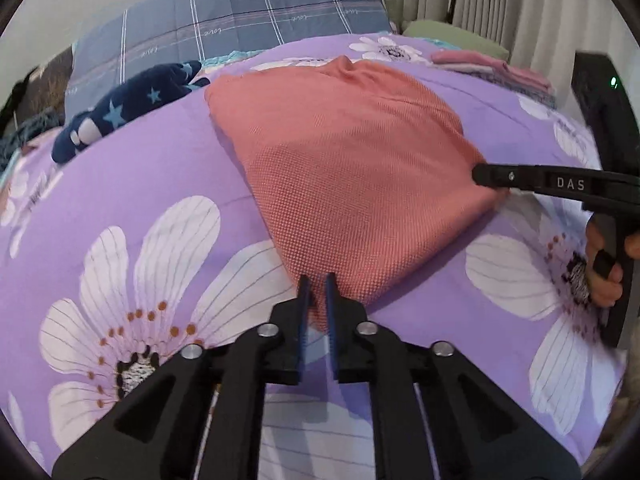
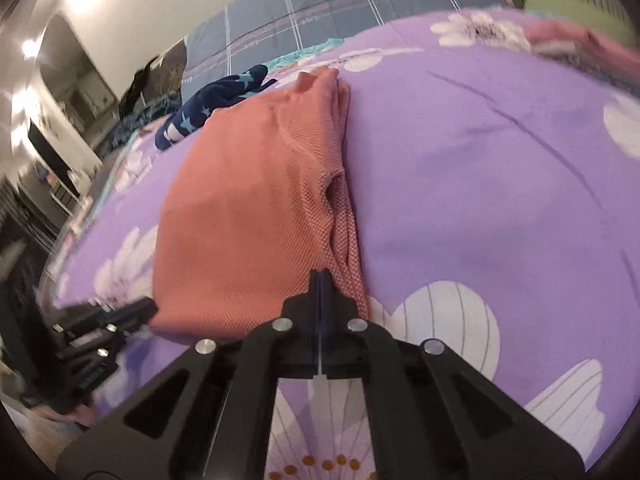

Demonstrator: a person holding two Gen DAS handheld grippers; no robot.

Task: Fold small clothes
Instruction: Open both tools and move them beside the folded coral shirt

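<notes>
A salmon-pink knit garment (image 1: pixel 340 152) (image 2: pixel 248 216) lies folded on the purple flowered bedsheet (image 1: pixel 140 184). My left gripper (image 1: pixel 317 280) sits at its near corner, the blue pads close together with the cloth filling the narrow gap between them. In the right wrist view the left gripper (image 2: pixel 136 308) shows at the garment's lower left corner. My right gripper (image 2: pixel 321 276) is shut, its tips pinching the garment's near edge just below the sleeve opening. From the left wrist view, the right gripper (image 1: pixel 478 174) holds the right-hand corner, with a hand (image 1: pixel 604 276) on its handle.
A navy garment with stars (image 1: pixel 120 108) (image 2: pixel 212 100) lies at the back left. A stack of folded pink and grey clothes (image 1: pixel 492 70) (image 2: pixel 580 40) sits at the back right. A grey plaid pillow (image 1: pixel 240 16) lines the far side, with curtains behind.
</notes>
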